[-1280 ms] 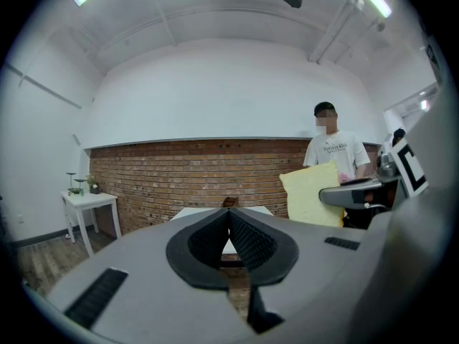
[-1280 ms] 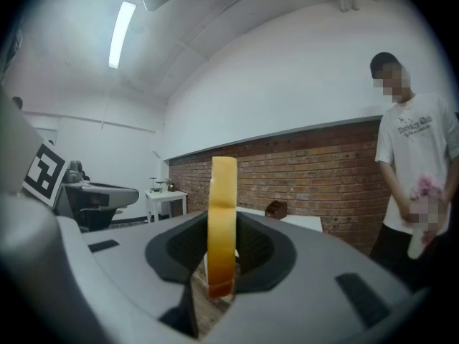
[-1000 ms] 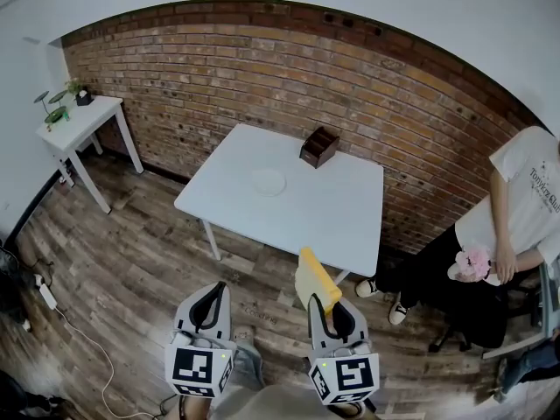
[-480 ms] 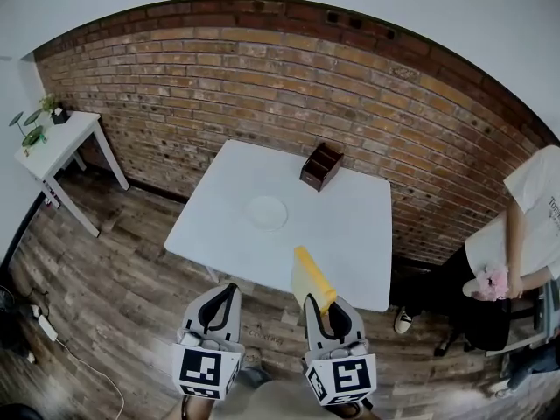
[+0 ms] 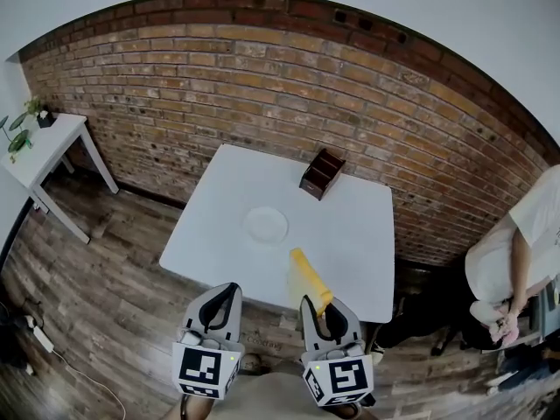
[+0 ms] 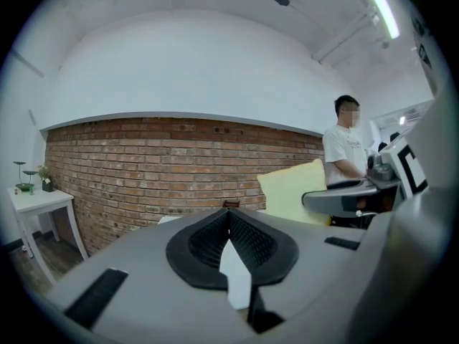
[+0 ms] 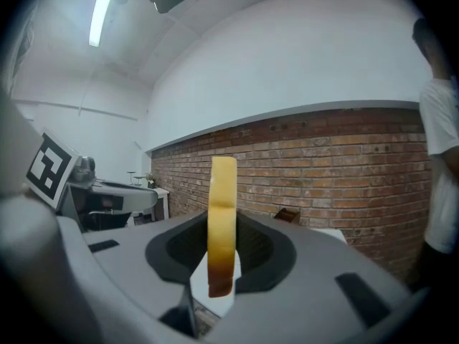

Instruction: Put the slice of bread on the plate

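Right gripper view: right tool (image 7: 222, 226) clamps bread slice (image 7: 223, 188) upright.

On the wood-plank floor (image 5: 105, 278), close to the brick wall (image 5: 219, 94), a white square counter (image 5: 350, 234) bearing a round white plate (image 5: 265, 225) near its middle and, well apart toward the far edge, a dark brown open-topped wooden box (image 5: 321, 174).

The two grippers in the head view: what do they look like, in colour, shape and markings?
The left gripper and the right gripper look alike: smooth grey shells that taper toward the jaws, which are lined with black ribbed pads. At the near end each carries a white cube with black square markers. No cable shows on either.
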A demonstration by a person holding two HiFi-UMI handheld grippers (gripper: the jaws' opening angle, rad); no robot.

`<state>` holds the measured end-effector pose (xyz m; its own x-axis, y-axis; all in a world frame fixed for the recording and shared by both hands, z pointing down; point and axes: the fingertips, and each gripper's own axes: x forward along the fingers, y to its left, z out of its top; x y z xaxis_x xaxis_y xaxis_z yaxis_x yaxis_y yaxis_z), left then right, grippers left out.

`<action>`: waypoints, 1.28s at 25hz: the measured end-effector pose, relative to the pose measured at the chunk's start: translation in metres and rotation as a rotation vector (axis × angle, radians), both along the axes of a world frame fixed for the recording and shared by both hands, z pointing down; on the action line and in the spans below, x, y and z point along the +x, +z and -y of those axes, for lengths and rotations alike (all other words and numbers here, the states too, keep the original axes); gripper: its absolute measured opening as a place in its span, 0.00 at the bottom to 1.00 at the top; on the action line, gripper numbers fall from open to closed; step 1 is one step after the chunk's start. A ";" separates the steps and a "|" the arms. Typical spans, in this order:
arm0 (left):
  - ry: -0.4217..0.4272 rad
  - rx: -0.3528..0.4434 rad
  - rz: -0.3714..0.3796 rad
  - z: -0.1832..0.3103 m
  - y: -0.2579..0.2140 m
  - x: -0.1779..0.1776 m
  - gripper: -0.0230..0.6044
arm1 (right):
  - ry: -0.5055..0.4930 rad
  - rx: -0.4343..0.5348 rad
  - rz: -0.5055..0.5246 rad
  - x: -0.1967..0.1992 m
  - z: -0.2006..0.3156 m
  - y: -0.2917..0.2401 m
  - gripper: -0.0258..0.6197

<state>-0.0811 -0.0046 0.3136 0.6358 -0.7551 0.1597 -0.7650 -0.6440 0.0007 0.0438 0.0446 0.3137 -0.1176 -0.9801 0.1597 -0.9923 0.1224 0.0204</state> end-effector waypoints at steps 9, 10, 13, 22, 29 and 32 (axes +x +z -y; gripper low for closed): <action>0.000 -0.058 -0.005 0.021 0.013 0.006 0.05 | -0.004 -0.029 -0.011 0.008 0.024 0.005 0.18; -0.003 -0.063 -0.005 0.023 0.014 0.008 0.05 | -0.008 -0.030 -0.011 0.010 0.028 0.007 0.18; -0.019 -0.038 -0.009 0.037 0.015 0.012 0.05 | -0.025 -0.027 -0.012 0.015 0.043 0.010 0.18; -0.038 -0.041 -0.002 0.077 0.017 0.031 0.05 | -0.073 -0.034 -0.015 0.028 0.090 0.017 0.18; -0.030 -0.065 0.014 0.099 0.027 0.041 0.05 | -0.093 -0.072 -0.008 0.031 0.118 0.032 0.18; -0.024 -0.068 0.020 0.107 0.030 0.042 0.05 | -0.099 -0.084 -0.008 0.030 0.128 0.039 0.18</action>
